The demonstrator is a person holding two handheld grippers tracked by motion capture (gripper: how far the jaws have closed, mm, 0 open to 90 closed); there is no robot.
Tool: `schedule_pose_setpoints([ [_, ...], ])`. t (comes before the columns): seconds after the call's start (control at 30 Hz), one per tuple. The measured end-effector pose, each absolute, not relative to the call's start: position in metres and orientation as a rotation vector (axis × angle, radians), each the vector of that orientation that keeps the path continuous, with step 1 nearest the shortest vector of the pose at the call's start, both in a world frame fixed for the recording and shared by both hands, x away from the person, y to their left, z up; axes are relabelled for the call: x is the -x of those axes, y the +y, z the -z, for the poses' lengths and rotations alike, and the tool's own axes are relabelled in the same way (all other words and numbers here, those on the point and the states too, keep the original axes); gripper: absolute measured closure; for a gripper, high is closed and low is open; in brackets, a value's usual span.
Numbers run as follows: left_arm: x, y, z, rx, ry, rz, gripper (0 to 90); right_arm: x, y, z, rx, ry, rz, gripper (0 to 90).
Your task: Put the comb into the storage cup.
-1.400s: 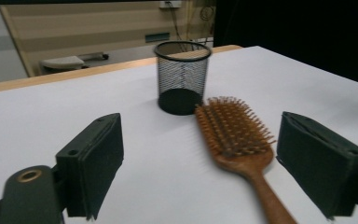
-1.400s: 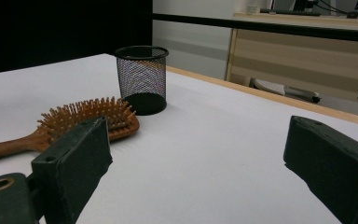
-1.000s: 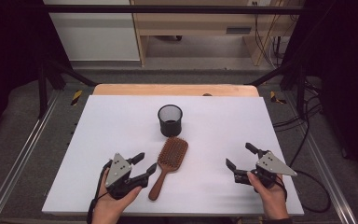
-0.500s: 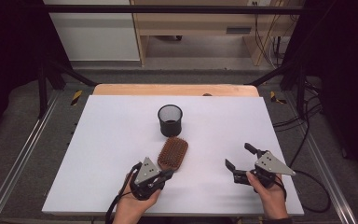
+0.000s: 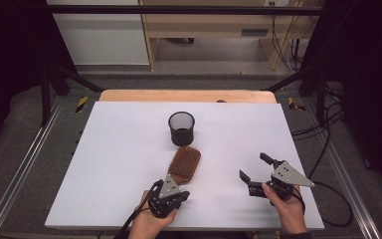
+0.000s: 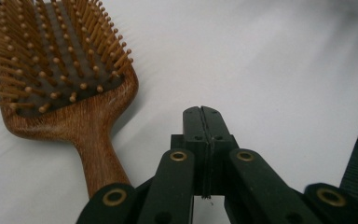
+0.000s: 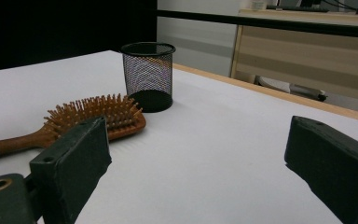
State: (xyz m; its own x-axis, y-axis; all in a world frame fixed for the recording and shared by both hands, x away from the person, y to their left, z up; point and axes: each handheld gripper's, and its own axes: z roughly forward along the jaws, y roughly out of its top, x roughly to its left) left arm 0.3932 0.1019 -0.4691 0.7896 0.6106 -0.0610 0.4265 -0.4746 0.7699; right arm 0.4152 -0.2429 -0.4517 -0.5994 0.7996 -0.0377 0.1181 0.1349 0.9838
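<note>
The left gripper [image 6: 203,116] has moved beside the hairbrush's [image 6: 70,88] handle and just pressed together on nothing; the brush lies left of it on the bench [image 5: 104,164], ungrasped.

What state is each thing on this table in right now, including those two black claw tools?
Hairbrush: lying flat, bristles up, not gripped.
Mesh cup: upright, looks empty.
Left gripper: jaws shut on nothing, beside the brush handle.
Right gripper: jaws wide open, holding nothing.
</note>
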Motion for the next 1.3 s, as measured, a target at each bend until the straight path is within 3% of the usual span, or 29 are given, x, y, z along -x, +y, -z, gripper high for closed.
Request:
schedule_pose_setpoints([
  [1.3,-0.412,0.135,0.478,-2.177,0.91,-0.292,90.0,-0.416,-0.24,0.453,-0.876,1.865,-1.506,6.8],
])
